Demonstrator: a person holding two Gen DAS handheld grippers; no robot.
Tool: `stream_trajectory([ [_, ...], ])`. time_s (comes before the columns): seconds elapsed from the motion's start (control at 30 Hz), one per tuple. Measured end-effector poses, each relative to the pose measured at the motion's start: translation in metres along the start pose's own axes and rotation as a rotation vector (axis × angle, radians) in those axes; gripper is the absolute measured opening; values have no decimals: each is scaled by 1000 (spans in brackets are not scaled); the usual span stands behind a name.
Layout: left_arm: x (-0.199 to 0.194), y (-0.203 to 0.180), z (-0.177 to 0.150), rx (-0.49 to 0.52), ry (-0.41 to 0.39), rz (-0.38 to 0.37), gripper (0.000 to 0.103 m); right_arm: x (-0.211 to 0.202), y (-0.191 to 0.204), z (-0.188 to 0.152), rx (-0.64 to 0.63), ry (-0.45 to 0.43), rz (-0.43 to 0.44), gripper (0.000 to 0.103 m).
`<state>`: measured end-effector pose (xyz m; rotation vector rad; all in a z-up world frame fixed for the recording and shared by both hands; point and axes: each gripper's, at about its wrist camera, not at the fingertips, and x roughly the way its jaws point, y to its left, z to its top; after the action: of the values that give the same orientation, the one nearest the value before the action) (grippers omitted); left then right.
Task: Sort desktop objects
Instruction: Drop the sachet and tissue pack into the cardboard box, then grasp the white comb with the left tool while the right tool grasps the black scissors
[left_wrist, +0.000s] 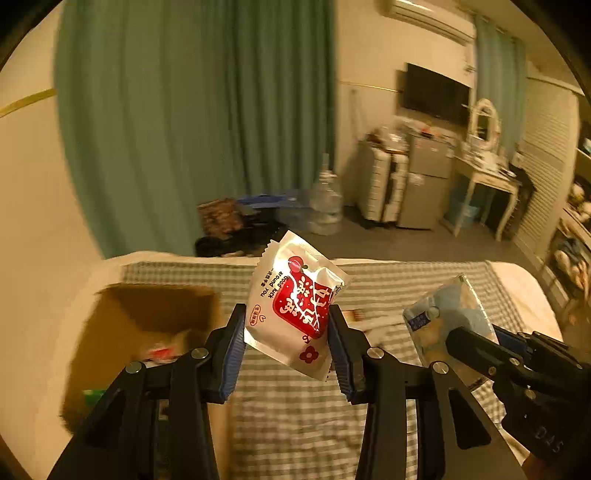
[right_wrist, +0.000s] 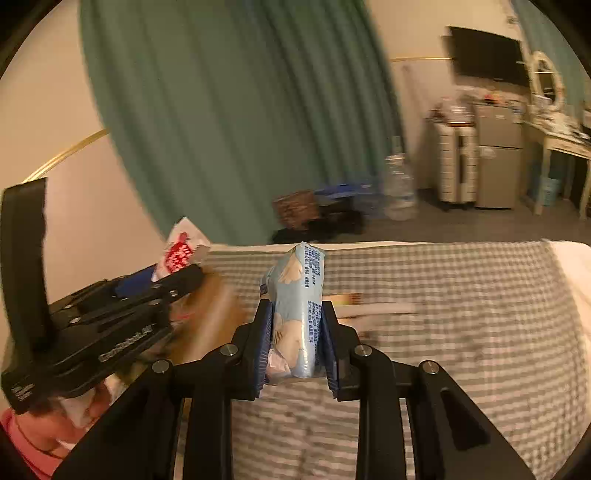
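Left wrist view, left gripper (left_wrist: 286, 332) pinching red-and-white snack packet (left_wrist: 295, 306), right gripper (right_wrist: 297, 339) clamped on blue tissue pack (right_wrist: 297, 306), both above checked cloth (right_wrist: 461, 314), cardboard box (left_wrist: 147, 317) at left.

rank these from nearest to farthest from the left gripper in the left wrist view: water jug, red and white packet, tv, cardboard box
1. red and white packet, clamped between the left gripper fingers
2. cardboard box, lower left on the bed
3. water jug, on the floor past the bed
4. tv, on the far wall, upper right
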<state>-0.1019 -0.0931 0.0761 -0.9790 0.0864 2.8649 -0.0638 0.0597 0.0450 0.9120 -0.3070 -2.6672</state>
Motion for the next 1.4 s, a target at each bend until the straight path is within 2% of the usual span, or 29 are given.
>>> stream_trajectory([
  [0.13,-2,48,-5,-34,3,50,43,31,54,-1,-79,44,54,25],
  [0.37,18,115,-18,-116,31,106,43,85,113,-18,-179,133,98,25],
  [0.57,45,169,-50,-177,101,157,43,146,140,-23,-193,216,125,25],
  [0.67,54,184,-58,-181,129,170,45,170,150,-26,-193,250,135,29],
  [0.7,56,188,-61,-179,137,179,49,178,152,-24,-190,252,124,30],
  [0.77,58,193,-66,-183,149,189,67,189,153,-19,-163,257,111,42],
  [0.8,58,196,-68,-189,159,192,86,193,149,-17,-139,258,113,56],
  [0.83,58,199,-70,-195,163,187,92,193,148,-15,-114,250,114,61],
  [0.93,54,197,-75,-180,175,174,92,187,145,-10,-80,235,142,61],
  [1.03,47,186,-76,-151,177,183,92,169,138,-7,-71,203,101,61],
  [1.17,29,163,-76,-135,163,157,96,134,115,0,-36,149,66,61],
  [1.3,12,127,-75,-119,129,142,100,88,73,1,-23,83,-27,62],
  [1.4,4,93,-80,-103,101,113,103,52,30,-5,9,37,-89,67],
])
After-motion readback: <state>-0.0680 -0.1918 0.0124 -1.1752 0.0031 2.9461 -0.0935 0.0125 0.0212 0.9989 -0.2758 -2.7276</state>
